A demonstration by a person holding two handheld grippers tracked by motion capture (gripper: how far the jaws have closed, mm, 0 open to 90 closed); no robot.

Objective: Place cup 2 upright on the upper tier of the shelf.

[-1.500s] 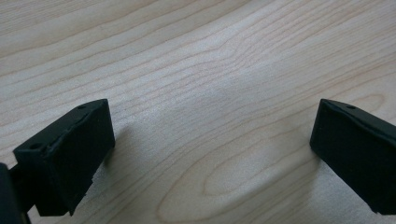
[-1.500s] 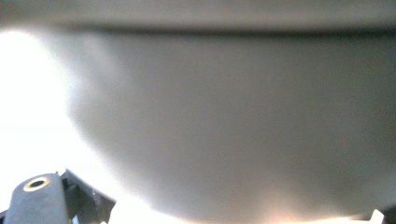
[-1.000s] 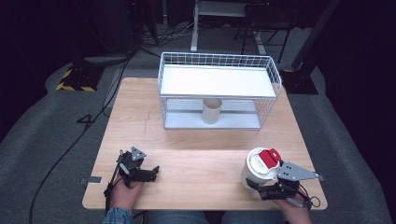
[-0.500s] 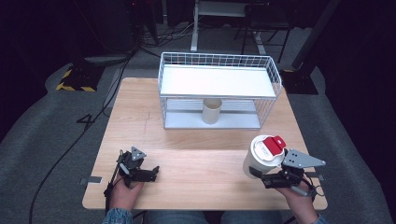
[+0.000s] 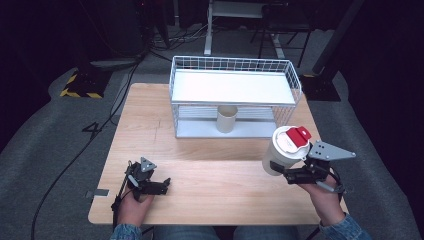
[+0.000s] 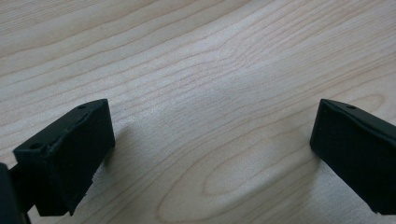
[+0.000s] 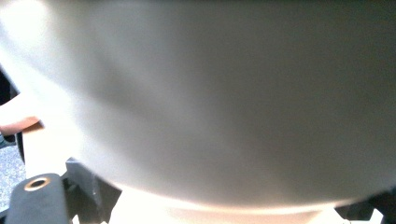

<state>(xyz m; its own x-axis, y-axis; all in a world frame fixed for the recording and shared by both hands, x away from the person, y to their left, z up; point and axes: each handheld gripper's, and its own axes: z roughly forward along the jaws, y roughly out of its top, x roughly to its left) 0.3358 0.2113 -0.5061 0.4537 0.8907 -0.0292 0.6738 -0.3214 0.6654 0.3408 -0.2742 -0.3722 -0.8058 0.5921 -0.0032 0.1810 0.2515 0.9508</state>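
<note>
The right gripper [image 5: 280, 169] clamps a white tub [image 5: 283, 150] (red-tabbed lid up, axis upright) above the table's [image 5: 210, 170] near right corner; the wire rack [image 5: 235, 95] lies ahead-left. The left gripper [image 5: 159, 186] rests wide open, empty.

White cup [image 5: 281, 155] with a red-tabbed lid [image 5: 293, 137]; white wire rack [image 5: 235, 95]; light wood-grain desk [image 5: 210, 170]; black claws [image 5: 152, 187].

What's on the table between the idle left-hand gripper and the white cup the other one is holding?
Nothing: in the high view, only bare wooden table lies between the left gripper and the white cup clamped in the right gripper.
</note>
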